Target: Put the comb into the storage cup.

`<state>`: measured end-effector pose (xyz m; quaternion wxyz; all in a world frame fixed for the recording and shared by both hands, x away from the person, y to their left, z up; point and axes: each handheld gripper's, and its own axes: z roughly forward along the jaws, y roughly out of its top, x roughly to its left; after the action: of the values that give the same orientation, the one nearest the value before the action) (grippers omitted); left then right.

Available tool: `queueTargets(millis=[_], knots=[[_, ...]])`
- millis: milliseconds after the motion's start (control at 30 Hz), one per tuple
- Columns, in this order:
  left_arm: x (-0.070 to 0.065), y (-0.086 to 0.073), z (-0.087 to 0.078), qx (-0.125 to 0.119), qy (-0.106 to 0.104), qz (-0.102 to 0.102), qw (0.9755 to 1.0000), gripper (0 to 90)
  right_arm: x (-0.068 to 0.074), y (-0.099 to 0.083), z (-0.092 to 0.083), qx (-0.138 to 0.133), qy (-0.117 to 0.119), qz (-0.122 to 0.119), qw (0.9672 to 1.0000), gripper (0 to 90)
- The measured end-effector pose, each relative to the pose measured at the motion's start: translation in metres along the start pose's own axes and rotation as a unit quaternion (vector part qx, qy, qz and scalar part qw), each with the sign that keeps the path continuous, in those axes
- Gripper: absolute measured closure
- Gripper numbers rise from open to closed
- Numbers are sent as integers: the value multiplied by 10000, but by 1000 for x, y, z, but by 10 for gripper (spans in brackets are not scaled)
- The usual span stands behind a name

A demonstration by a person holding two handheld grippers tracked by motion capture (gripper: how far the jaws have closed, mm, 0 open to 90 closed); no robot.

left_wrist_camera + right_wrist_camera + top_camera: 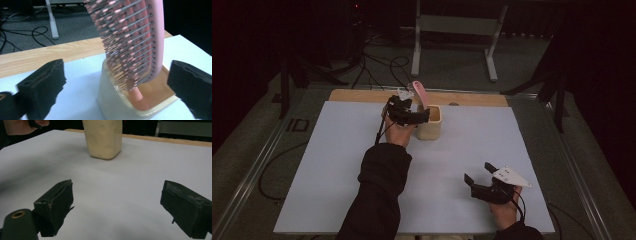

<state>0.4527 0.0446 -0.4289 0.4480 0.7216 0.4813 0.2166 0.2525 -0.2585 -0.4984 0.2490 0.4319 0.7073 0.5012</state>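
My left tool (115,82) gapes wide around the pink brush (132,42), which stands handle-down in the cream cup (112,105) on the bench (337,165); my right tool (117,207) hangs wide, holding nothing

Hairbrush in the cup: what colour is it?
Pink, bristle tips included; the hairbrush shows best in the left gripper view, standing in the cream cup.

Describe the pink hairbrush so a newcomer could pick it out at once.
Start at the white table and go to its far edge, where a cream square holder stands. The hairbrush stands handle-down in that holder, leaning, between the open jaws of the left tool. It is the only pink thing here, with rows of pink-tipped bristles.
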Motion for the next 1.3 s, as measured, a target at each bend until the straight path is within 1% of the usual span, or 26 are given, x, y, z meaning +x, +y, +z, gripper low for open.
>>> queueTargets(millis=[33,233,333,500,600,700,933,1133,1233,1300], knots=[[0,0,-1,-19,7,-4,10000,2,0,0,0,6,7,14,10000,108],[-2,3,-6,-135,59,141,9998,0,1,0,0,13,0,13,10000,108],[-2,4,-7,-180,63,156,9997,0,1,0,0,8,5,-3,10000,108],[-2,5,-10,-170,55,161,9997,0,1,0,0,4,0,-7,10000,108],[-2,6,-12,-167,46,207,9996,0,1,0,0,0,-5,-4,10000,108],[-3,7,-15,-141,-8,258,9996,0,1,0,0,3,-8,-6,10000,108],[-2,10,-21,-108,-65,300,9995,0,2,0,1,5,12,0,10000,108],[-2,12,-27,-53,-46,345,9994,0,2,0,1,16,6,-4,10000,108],[-3,12,-31,-45,17,458,9989,0,2,0,1,10,9,-14,10000,108],[-3,13,-33,-35,5,508,9987,0,2,0,1,13,6,-15,10000,108]])
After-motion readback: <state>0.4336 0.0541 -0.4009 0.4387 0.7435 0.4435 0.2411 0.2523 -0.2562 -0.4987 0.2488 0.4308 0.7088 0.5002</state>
